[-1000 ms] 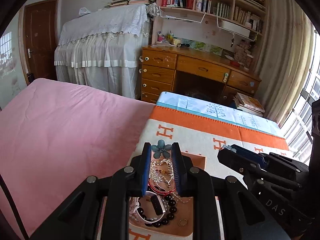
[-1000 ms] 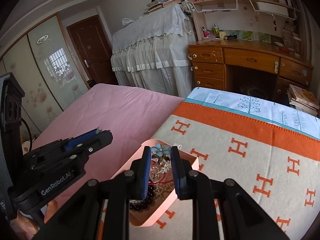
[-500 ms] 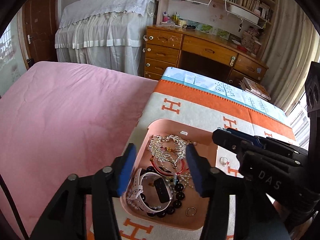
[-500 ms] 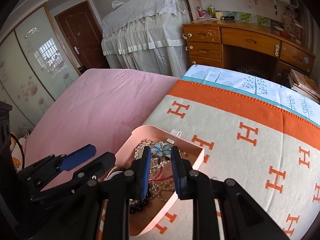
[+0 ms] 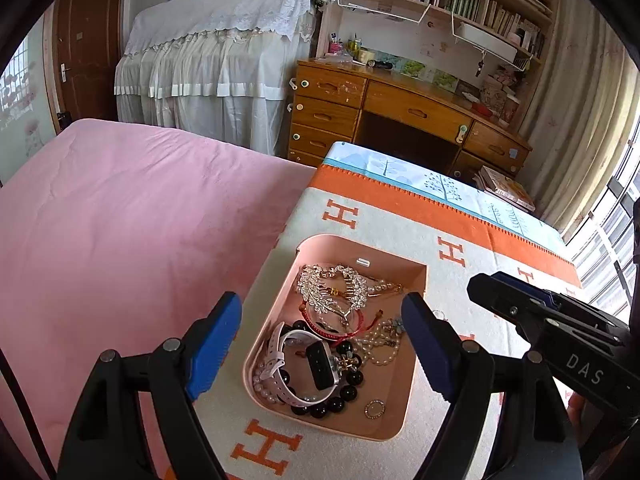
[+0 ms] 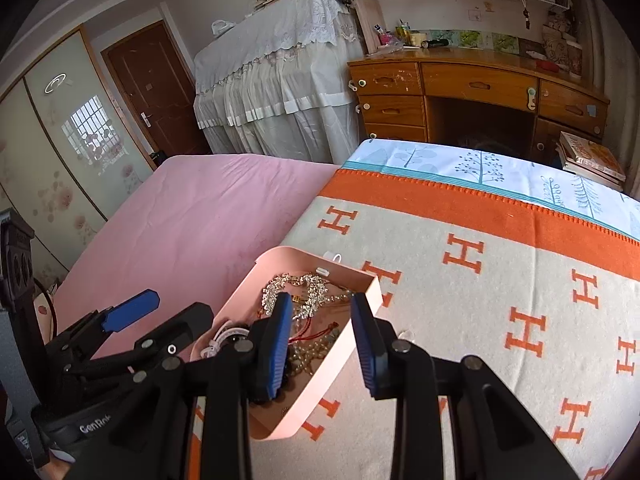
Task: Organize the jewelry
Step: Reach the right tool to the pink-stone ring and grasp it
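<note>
A pink tray [image 5: 408, 404] [image 6: 320, 384] sits on the orange-and-white H-pattern blanket [image 5: 460, 240]. It holds a rhinestone hair comb [image 5: 332, 286], a white-strap smartwatch [image 5: 308, 364], a black bead bracelet [image 5: 344, 394], a pearl strand [image 5: 380, 346], a red cord [image 5: 344, 330] and a small ring [image 5: 375, 408]. My left gripper [image 5: 322, 348] is open wide, above the tray, empty. My right gripper [image 6: 322, 344] is open over the tray's right wall, empty; it also shows in the left wrist view [image 5: 520, 308].
The pink bedsheet [image 5: 120, 220] lies left of the blanket. A wooden desk [image 5: 400, 112] with drawers stands beyond the bed's foot, with a cloth-covered piece [image 5: 216, 60] to its left. A small ring [image 5: 438, 313] lies on the blanket by the tray's right side.
Both grippers have opened. The blue flower piece held between the right fingers has dropped and now lies in the tray. The left gripper has drawn back and opened wider.
</note>
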Motion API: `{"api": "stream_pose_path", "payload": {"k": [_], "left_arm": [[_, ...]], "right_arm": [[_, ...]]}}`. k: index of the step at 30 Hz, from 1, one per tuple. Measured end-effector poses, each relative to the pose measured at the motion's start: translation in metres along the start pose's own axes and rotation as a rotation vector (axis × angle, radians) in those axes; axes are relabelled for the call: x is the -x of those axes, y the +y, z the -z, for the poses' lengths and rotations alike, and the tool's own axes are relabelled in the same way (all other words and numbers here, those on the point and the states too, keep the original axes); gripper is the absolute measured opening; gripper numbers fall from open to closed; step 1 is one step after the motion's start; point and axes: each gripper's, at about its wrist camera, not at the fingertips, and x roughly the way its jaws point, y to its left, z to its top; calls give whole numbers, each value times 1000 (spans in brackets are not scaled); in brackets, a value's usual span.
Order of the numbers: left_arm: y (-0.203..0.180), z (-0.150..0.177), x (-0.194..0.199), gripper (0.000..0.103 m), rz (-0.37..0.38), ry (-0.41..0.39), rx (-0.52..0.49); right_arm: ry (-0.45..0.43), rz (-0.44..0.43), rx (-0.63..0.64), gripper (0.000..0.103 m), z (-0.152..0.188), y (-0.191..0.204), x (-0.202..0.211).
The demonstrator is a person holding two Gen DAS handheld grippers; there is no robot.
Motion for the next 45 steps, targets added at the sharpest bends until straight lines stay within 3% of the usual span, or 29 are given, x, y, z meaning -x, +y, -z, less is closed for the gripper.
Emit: {"api": "stream_pose_path", "payload": {"k": [9, 12, 22, 29, 35, 45], "left_arm": [[-19, 13, 19, 82, 19, 6, -48], [-29, 20, 27, 88, 37, 0, -77], [-78, 58, 31, 88, 112, 28, -204], [-106, 89, 29, 88, 169, 18, -249], [-114, 108, 15, 88, 193, 74, -269], [-107, 126, 4, 88, 167, 105, -277]], "right_arm": [[-9, 37, 7, 31, 26, -14, 39], [-15, 62, 14, 31, 37, -22, 53], [-29, 155, 19, 31, 93, -51, 91], [-12, 195, -38, 40, 132, -73, 95], [12, 221, -96, 41, 158, -87, 87], [65, 191, -97, 41, 171, -83, 66]]}}
